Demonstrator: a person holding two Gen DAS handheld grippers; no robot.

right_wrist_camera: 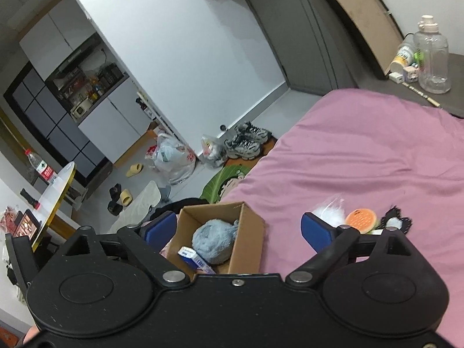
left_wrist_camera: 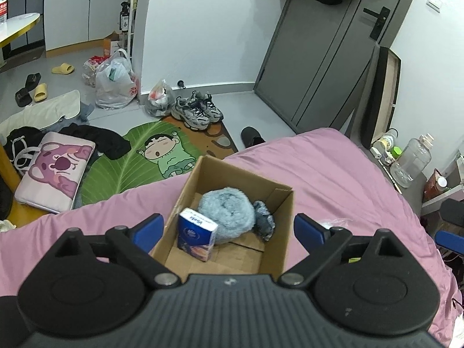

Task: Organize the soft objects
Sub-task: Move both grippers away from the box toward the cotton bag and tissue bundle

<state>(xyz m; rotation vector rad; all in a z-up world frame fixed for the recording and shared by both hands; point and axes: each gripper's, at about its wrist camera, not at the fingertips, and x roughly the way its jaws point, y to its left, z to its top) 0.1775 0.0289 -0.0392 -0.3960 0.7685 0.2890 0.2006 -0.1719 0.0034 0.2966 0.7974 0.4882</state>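
An open cardboard box (left_wrist_camera: 282, 220) (right_wrist_camera: 249, 240) stands on the pink bed. Inside lie a fluffy blue-grey plush (left_wrist_camera: 227, 213) (right_wrist_camera: 213, 239), a small dark grey fuzzy piece (left_wrist_camera: 264, 222) and a blue tissue pack (left_wrist_camera: 197, 233) (right_wrist_camera: 193, 258). My left gripper (left_wrist_camera: 229, 227) hovers above the box, open, nothing between its blue pads. My right gripper (right_wrist_camera: 239, 229) hangs open over the same box, empty as well. To the right on the bed lie a white fluffy item in clear wrap (right_wrist_camera: 329, 210), an orange slice-shaped soft thing (right_wrist_camera: 361, 220) and a black-and-white fuzzy piece (right_wrist_camera: 395, 219).
The pink bed sheet (left_wrist_camera: 333, 174) (right_wrist_camera: 362, 159) spreads right of the box. On the floor are a green cartoon rug (left_wrist_camera: 139, 156), sneakers (left_wrist_camera: 197, 110), plastic bags (left_wrist_camera: 113, 81), a pink cushion (left_wrist_camera: 55, 171). A clear bottle (right_wrist_camera: 432, 61) stands on the bedside ledge.
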